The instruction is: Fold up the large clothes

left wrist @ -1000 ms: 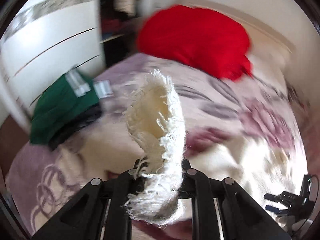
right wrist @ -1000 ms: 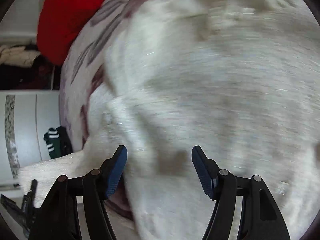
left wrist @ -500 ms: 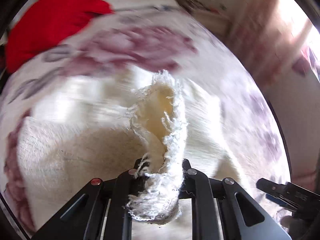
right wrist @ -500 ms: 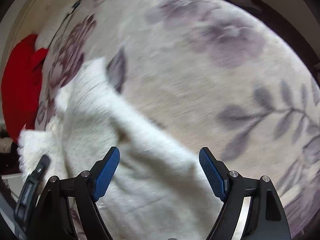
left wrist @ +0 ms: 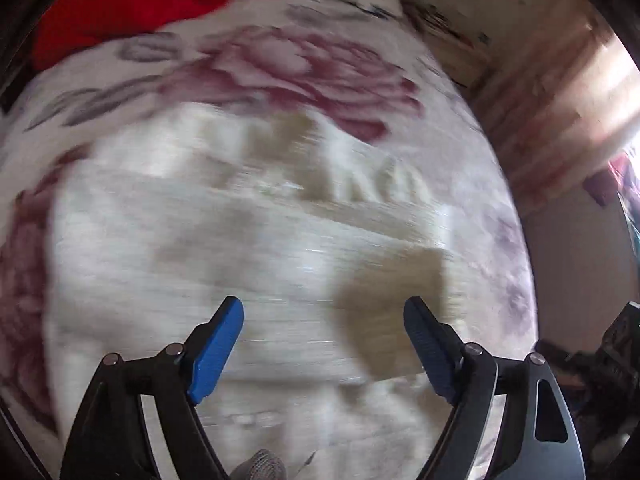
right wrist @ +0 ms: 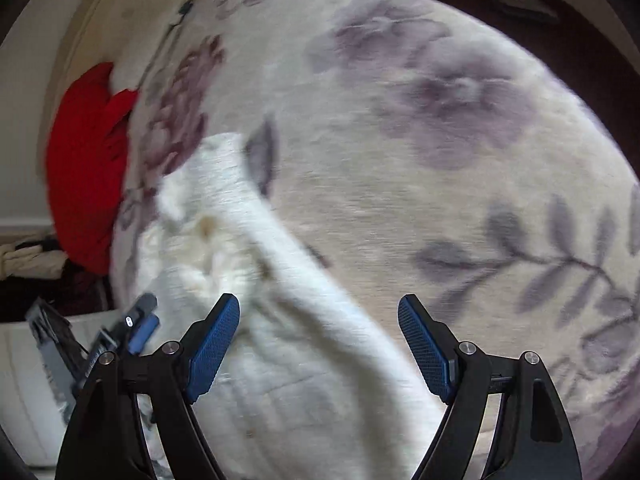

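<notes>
A cream knitted garment (left wrist: 256, 248) lies spread on the floral bed cover (left wrist: 288, 68), blurred by motion in the left wrist view. My left gripper (left wrist: 323, 320) is open and empty just above it. The garment also shows in the right wrist view (right wrist: 256, 312), bunched and folded at the lower left of the bed cover (right wrist: 440, 160). My right gripper (right wrist: 318, 316) is open and empty over the garment's right edge. The left gripper's fingers (right wrist: 140, 328) show at the lower left of the right wrist view.
A red garment (left wrist: 132, 4) lies at the far end of the bed; it also shows in the right wrist view (right wrist: 88, 168). A wooden headboard or wall (left wrist: 552, 92) is to the right. Dark clothes (right wrist: 36, 264) lie beside the bed.
My left gripper has opened and let go of the cream garment's frayed edge, which now lies on the bed. My right gripper stays open and has shifted little in the last half second.
</notes>
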Motion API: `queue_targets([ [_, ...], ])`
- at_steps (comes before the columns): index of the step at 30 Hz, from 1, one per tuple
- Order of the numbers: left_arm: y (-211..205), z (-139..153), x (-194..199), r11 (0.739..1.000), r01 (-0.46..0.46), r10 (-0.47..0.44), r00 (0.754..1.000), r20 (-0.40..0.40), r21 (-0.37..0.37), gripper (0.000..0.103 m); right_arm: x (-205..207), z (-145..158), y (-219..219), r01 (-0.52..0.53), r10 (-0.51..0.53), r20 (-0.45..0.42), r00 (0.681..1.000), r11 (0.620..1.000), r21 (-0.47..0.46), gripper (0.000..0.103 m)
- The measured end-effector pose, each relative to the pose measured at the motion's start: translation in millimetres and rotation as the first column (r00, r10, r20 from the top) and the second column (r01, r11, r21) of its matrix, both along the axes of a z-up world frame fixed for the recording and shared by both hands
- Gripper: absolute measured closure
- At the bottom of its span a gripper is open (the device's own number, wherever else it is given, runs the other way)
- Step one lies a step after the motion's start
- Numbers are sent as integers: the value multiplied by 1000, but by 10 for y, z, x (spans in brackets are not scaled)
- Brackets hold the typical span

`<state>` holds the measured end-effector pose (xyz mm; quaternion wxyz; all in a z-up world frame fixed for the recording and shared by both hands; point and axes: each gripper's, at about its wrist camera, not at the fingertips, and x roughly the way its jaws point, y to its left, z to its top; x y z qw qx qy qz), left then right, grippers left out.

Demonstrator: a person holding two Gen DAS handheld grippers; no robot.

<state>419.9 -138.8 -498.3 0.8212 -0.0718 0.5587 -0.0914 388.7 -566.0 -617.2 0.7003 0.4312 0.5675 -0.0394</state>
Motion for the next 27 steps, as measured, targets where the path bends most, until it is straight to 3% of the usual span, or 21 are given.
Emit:
queue_targets([
  [3,655,12,-51,983,-112,106,993,42,145,21,388,13,293,-69,66,49,997,995,67,20],
  [6,1253,-212,-66,936,-184,183,983,33,298,21,866,-95,654,-178,175,52,983,983,53,20],
  [8,1536,-392,-62,914,-214,221,975,19,346,21,1118,-173,907,-252,250,44,967,967,49,20],
  [9,1665,-475,-73,904,-226,238,971,12,363,21,1208,-191,1021,-281,279,46,959,959,41,33],
  [10,1774,-541,-92,899,-238,254,967,5,367,21,1266,-180,1121,-300,298,62,953,954,21,81],
  [11,1831,-575,-101,897,-249,266,964,3,365,21,1325,-144,1232,-334,335,59,940,942,-20,96],
  [15,1946,-807,-37,908,-280,306,952,-34,313,21,1436,128,1253,-290,316,121,941,937,-193,96],
  [17,1883,-830,-40,905,-290,317,948,-38,312,21,1520,-10,1242,-327,344,44,938,919,-218,96],
  [19,1817,-779,-61,907,-282,309,950,-40,312,21,1561,-258,1233,-404,397,-73,915,901,-157,92],
  [20,1778,-712,-92,909,-281,304,952,-29,307,21,1532,-319,1180,-399,389,-101,916,910,-114,88],
  [21,1732,-645,-115,913,-276,294,956,-15,301,21,1478,-310,1069,-354,349,-82,934,933,-67,75],
  [22,1697,-583,-139,913,-271,284,959,1,303,21,1429,-262,925,-291,290,-48,956,956,-32,55],
  [23,1644,-527,-147,908,-267,272,962,30,323,21,1393,-215,788,-231,231,-23,973,973,-11,48],
  [24,1598,-499,-126,906,-258,255,965,54,337,20,1362,-174,613,-152,152,0,988,988,11,41],
  [25,1559,-487,-116,904,-249,241,968,68,348,7,1367,-177,453,-82,81,13,997,996,38,40],
  [27,1481,-528,-46,899,-234,221,972,76,370,0,1495,-288,255,-10,11,-12,1000,997,76,40],
])
